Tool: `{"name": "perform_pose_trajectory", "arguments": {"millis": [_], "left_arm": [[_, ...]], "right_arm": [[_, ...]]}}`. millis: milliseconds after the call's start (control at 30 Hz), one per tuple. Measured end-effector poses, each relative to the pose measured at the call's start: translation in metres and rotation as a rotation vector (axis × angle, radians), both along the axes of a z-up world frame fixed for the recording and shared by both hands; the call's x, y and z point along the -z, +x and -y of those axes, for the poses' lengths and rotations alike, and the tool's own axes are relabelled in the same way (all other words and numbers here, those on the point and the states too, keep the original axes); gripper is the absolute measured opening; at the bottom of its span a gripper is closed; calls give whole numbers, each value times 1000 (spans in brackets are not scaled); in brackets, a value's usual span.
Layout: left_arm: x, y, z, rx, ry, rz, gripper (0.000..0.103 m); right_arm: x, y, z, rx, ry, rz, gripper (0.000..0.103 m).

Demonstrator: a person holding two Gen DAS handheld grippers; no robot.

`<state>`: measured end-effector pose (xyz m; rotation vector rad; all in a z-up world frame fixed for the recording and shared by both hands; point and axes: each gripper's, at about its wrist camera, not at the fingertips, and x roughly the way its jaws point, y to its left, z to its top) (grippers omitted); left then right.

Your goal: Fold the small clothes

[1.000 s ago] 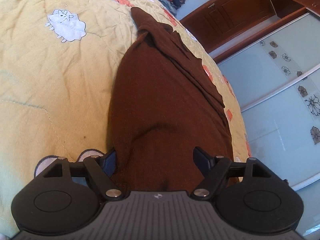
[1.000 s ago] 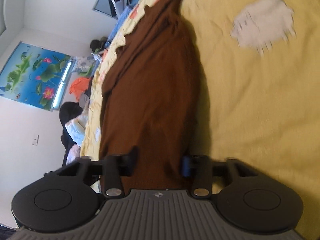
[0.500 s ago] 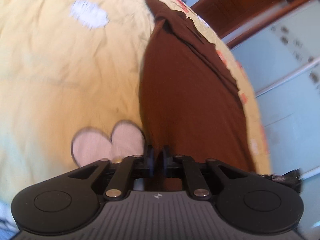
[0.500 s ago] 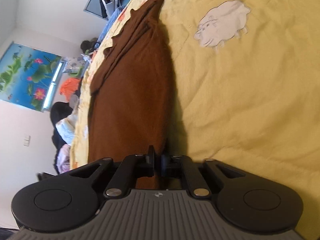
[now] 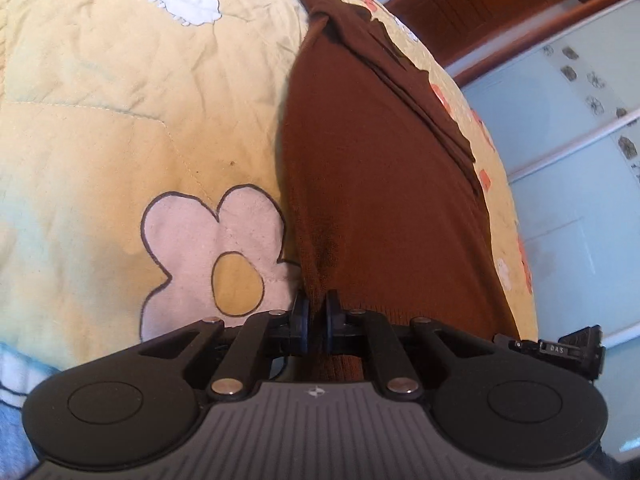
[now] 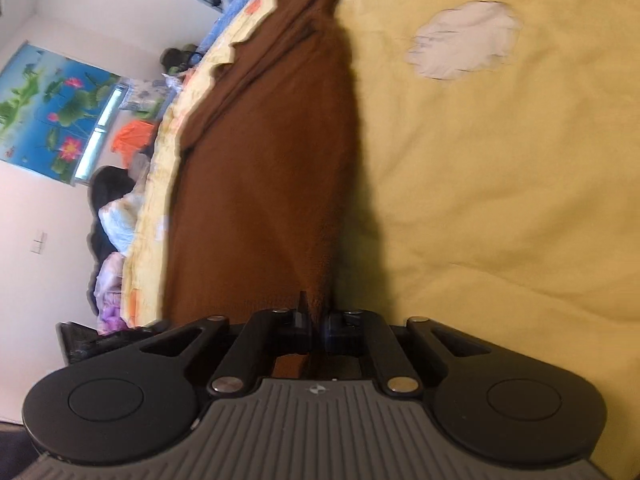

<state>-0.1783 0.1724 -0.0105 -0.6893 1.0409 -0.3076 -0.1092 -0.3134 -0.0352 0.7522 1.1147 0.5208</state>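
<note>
A brown knit garment lies stretched along a yellow quilted bedspread, its far end bunched into folds. My left gripper is shut on the garment's near hem at its left corner. In the right wrist view the same brown garment runs away from me on the bedspread. My right gripper is shut on the near hem at the garment's right edge. The cloth rises slightly toward both grippers.
The bedspread has a pink flower patch beside my left gripper and a white sheep patch farther off. A glass wardrobe door stands past the bed edge. In the right wrist view, piled clothes lie beyond the bed's left edge.
Both grippers went from open around the hem to shut on it. The pinched hem has since lifted slightly, and the views shifted a little.
</note>
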Motion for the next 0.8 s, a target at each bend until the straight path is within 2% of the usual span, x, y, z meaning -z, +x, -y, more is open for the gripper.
{"name": "perform_pose_trajectory", "arguments": {"millis": [67,100,167,233,267,300,400,500,667,800], "left_arm": [[-5,7,-4,30,1,2,11],[-12,13,-8,28,12,15,12],[-30,28,-23,-8,20,62,15],[-53,54,-34,-52,62,146,35],[-64,71,-34,-68,123,187,55],[-74,92,-29,-75,198,233,64],[-92,164,5,-27,374,378,64],[-98,251,45,37,455,459,63],[-85,375,116,188,541,470,63],[-65,425,161,289,671,464,63]], "right_arm": [[5,0,3,20,34,-16,8],[1,3,0,9,26,-16,14],[-14,12,0,-4,-5,29,47],[-38,33,5,36,-37,136,68],[-50,48,6,45,-59,196,68],[-59,68,4,46,-85,242,68],[-76,143,-16,34,-162,360,68],[-81,227,-50,-13,-187,429,68],[-64,348,-99,-72,-268,401,66],[-52,399,-133,-103,-329,397,62]]}}
